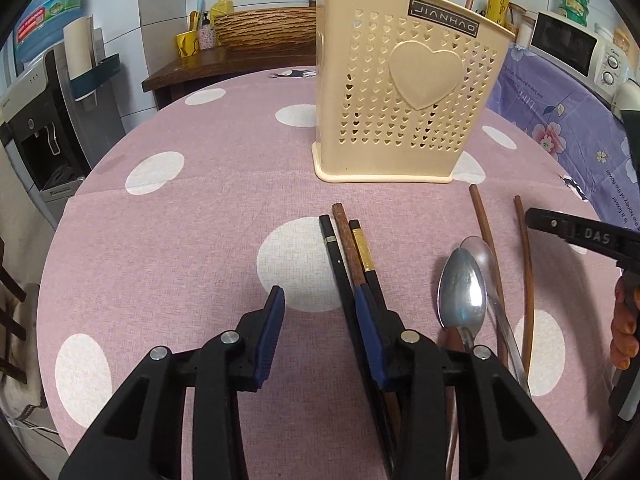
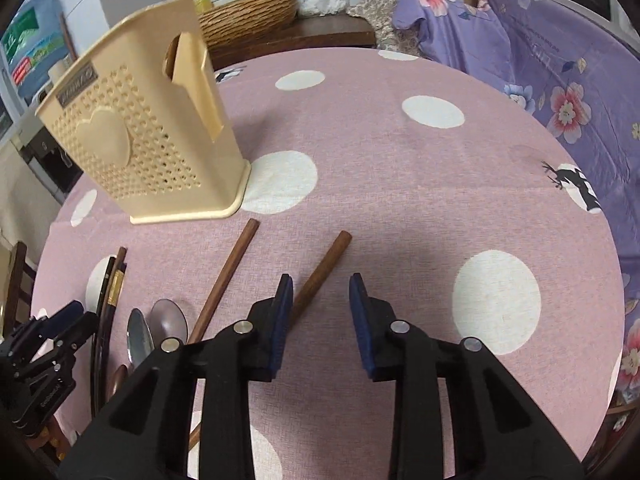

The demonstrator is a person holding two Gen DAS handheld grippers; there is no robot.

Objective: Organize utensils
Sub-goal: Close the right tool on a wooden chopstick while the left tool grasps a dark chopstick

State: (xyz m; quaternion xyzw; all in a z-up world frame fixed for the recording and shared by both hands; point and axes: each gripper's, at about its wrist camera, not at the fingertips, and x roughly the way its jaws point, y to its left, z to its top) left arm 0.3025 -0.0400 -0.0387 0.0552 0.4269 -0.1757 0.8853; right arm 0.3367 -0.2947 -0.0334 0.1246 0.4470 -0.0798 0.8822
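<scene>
A cream perforated utensil holder [image 1: 404, 88] with a heart on its front stands on the pink dotted tablecloth [image 1: 192, 208]; it also shows in the right wrist view [image 2: 140, 148]. In front of it lie three dark chopsticks [image 1: 348, 252], two metal spoons [image 1: 464, 284] and two brown chopsticks [image 1: 486, 232]. My left gripper [image 1: 320, 304] is open and empty, its right finger beside the dark chopsticks. My right gripper [image 2: 320, 296] is open and empty, with a brown chopstick [image 2: 324, 268] next to its left finger and another [image 2: 228, 276] further left.
A woven basket [image 1: 264, 28] and bottles sit on a wooden side table behind. A purple floral cloth [image 2: 560, 80] covers furniture to the right. A water dispenser [image 1: 36, 120] stands at the left. A microwave [image 1: 576, 52] is at the back right.
</scene>
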